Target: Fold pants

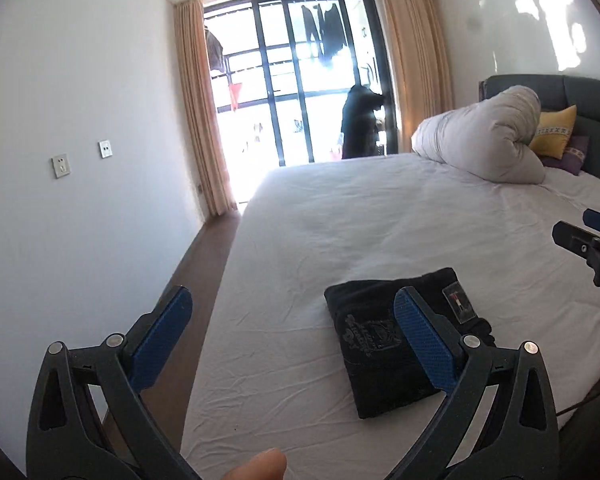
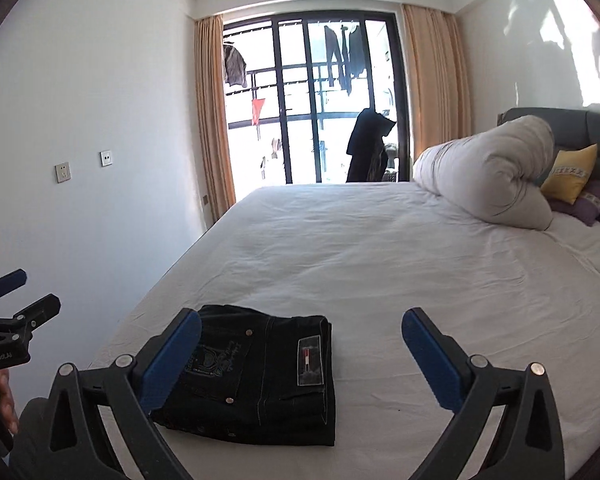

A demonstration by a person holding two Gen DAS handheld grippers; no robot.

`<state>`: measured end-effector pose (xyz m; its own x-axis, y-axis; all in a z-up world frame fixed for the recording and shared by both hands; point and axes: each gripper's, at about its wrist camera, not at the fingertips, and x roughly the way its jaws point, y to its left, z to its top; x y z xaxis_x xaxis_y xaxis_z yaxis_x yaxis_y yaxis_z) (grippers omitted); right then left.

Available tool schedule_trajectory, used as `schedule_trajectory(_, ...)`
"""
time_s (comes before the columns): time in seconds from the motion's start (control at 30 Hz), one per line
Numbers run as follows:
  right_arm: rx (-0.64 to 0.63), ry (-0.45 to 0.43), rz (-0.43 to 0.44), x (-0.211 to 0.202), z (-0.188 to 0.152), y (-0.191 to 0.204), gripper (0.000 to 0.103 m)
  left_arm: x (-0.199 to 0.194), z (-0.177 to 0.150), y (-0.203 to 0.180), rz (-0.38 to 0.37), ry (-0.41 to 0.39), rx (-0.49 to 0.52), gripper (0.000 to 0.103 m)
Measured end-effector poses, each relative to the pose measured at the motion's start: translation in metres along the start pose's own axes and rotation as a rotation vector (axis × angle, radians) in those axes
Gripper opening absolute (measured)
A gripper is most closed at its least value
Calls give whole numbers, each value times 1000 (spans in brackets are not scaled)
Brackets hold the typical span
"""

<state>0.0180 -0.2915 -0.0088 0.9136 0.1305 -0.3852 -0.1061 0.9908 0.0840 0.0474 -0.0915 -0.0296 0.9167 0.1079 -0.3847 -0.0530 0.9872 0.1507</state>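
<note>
Pants (image 2: 256, 376) lie folded in a compact dark bundle on the bed (image 2: 380, 248), near its front edge, at abt 6 o'clock in the right wrist view. Left gripper (image 1: 292, 328) and right gripper (image 2: 302, 354) both gape wide, nothing btwn the jaws, clear of the cloth. Looks like denim: fairly heavy, soft but thick when stacked, not slippery (layers could slump if lifted by one corner). Best hold: opposite side edges, pinching all layers.
</note>
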Motion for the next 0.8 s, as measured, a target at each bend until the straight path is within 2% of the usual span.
schedule_trajectory(0.07,13,1,17,-17,10,4,103,-18,8,4,10,10,-30,103)
schedule_trajectory(0.13,29,31,35,-28,18,9,103,-21,12,6,-32,61,-53,103)
schedule_trajectory(0.23,49,83,26,-39,23,16,103,-18,11,4,-40,149,-86,103)
schedule_trajectory(0.27,60,101,16,-42,23,16,103,-15,9,3,-65,181,-103,103)
schedule_trajectory(0.47,131,194,-6,-47,19,15,103,5,-8,-7,-122,308,-143,103)
schedule_trajectory(0.8,95,285,15,-26,2,40,103,49,-26,-15,-123,387,-137,103)
